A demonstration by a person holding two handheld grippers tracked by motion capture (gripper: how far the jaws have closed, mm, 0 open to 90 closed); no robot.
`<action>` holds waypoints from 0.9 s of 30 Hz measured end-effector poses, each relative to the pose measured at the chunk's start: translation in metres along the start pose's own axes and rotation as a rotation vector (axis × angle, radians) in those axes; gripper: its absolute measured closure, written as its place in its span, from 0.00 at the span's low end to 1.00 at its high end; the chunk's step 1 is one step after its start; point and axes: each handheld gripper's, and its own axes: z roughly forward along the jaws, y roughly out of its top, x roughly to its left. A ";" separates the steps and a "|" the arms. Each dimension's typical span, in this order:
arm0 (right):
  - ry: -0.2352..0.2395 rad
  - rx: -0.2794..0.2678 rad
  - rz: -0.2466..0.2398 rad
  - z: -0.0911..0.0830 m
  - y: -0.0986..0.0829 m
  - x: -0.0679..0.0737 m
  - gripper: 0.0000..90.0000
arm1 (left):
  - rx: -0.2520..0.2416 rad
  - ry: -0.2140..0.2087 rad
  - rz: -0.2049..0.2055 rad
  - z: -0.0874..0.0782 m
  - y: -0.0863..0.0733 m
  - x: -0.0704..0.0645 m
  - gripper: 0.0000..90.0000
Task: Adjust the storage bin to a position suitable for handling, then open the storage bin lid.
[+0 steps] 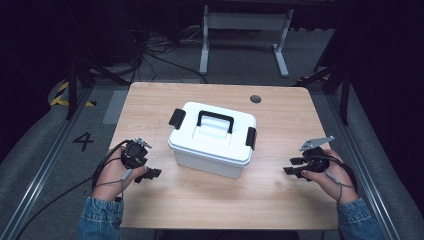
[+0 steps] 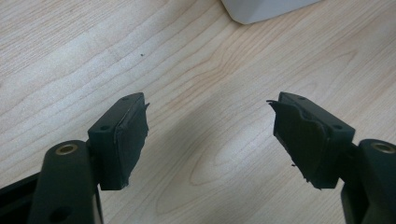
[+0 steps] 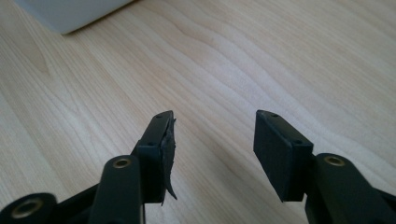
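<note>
A white plastic box (image 1: 212, 140) with a black carry handle (image 1: 215, 120) and two black side latches (image 1: 177, 118) sits shut in the middle of the wooden table (image 1: 280, 120). My left gripper (image 1: 148, 174) rests low on the table to the box's left, open, nothing between its jaws. My right gripper (image 1: 294, 166) hovers to the box's right, open and empty too. In the left gripper view (image 2: 210, 135) a corner of the box (image 2: 266, 9) shows ahead. The right gripper view (image 3: 212, 144) shows a box corner (image 3: 70, 14) at top left.
A small round dark grommet (image 1: 255, 99) sits in the table's far edge. Beyond the table stand a white desk frame (image 1: 245, 30) and floor cables (image 1: 150, 45). Bare tabletop lies in front of the box and on both its sides.
</note>
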 end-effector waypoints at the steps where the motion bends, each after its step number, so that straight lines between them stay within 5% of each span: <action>1: 0.005 0.005 0.015 -0.001 0.000 0.000 0.56 | -0.001 0.001 0.001 0.000 0.000 0.000 0.30; 9: -0.019 -0.024 -0.008 -0.010 0.007 0.007 0.55 | -0.006 -0.003 0.004 -0.003 -0.001 -0.002 0.30; 27: 0.058 -0.102 -0.063 -0.031 0.041 0.029 0.55 | -0.004 0.001 0.016 -0.004 -0.002 -0.002 0.30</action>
